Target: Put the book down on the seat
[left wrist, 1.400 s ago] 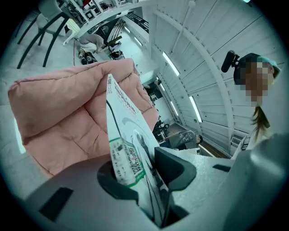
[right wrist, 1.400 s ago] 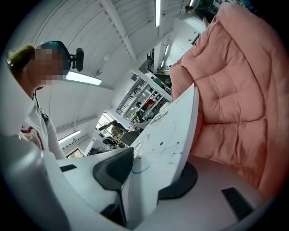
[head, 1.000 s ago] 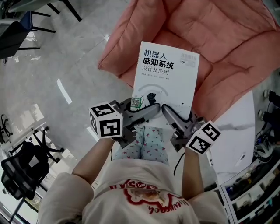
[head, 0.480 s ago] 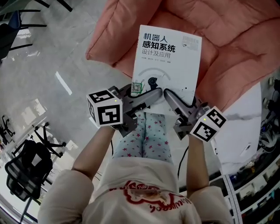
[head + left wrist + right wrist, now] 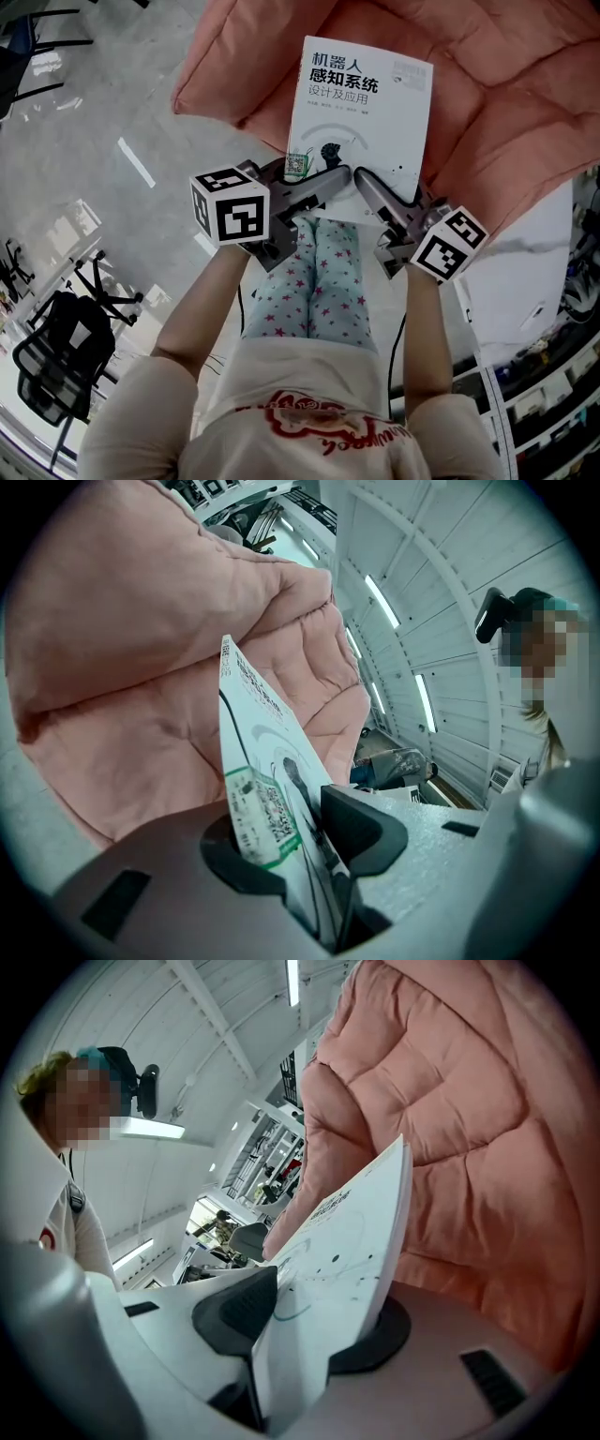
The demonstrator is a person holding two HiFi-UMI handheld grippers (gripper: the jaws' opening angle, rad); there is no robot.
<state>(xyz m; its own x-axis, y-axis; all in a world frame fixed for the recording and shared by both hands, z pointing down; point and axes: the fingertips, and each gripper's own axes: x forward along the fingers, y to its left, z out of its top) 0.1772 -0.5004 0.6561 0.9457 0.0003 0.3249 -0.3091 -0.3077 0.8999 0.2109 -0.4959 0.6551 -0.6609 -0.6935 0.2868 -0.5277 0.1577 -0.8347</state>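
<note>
A white book (image 5: 364, 117) with dark Chinese print on its cover is held flat over the pink quilted seat cushion (image 5: 525, 84). My left gripper (image 5: 323, 180) is shut on the book's near left corner, by the green label. My right gripper (image 5: 366, 183) is shut on the near edge just beside it. In the left gripper view the book (image 5: 267, 789) runs between both pads, with the cushion (image 5: 122, 649) behind. The right gripper view shows the book (image 5: 342, 1269) clamped the same way, the cushion (image 5: 469, 1110) close beyond it.
The person's legs in star-print trousers (image 5: 319, 291) stand right under the grippers. Grey polished floor (image 5: 103, 122) lies to the left, with a black office chair (image 5: 52, 361) at the lower left. A white surface (image 5: 525, 272) and cluttered shelving sit at the right.
The book and both grippers have shifted a little up the picture, further over the cushion. Both grips are unchanged.
</note>
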